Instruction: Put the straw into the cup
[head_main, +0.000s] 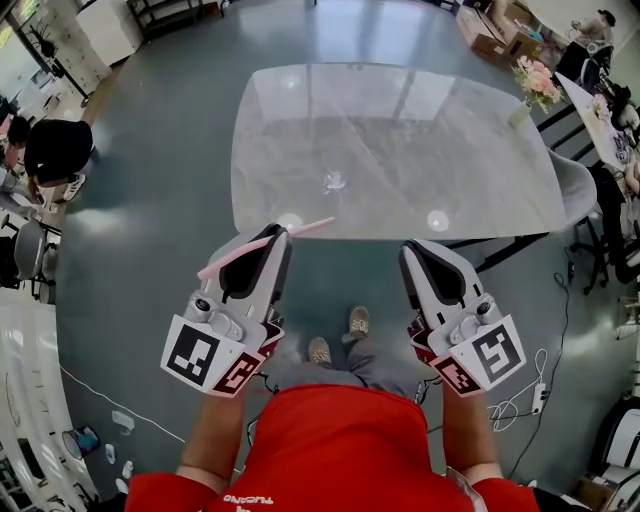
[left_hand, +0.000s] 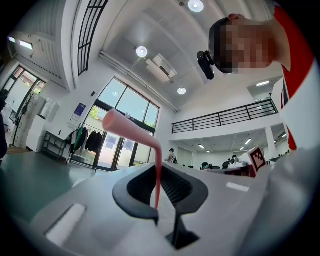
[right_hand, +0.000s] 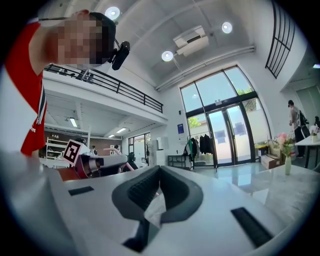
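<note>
A pink bendy straw (head_main: 262, 244) lies across the tips of my left gripper (head_main: 282, 234), which is shut on it just short of the table's near edge. In the left gripper view the straw (left_hand: 150, 145) rises from between the pads and bends off to the upper left above the gripper (left_hand: 160, 200). My right gripper (head_main: 408, 250) is level beside it, jaws together, with a pale crumpled scrap (right_hand: 157, 210) pinched in the gripper (right_hand: 155, 200). A small clear object (head_main: 333, 181) sits mid-table; I cannot tell whether it is the cup.
The pale glossy table (head_main: 400, 120) stretches ahead, over a grey floor. A chair (head_main: 585, 185) stands at its right end, a flower vase (head_main: 536, 88) beyond. A seated person (head_main: 55, 150) is far left. Cables (head_main: 520, 400) lie on the floor at right.
</note>
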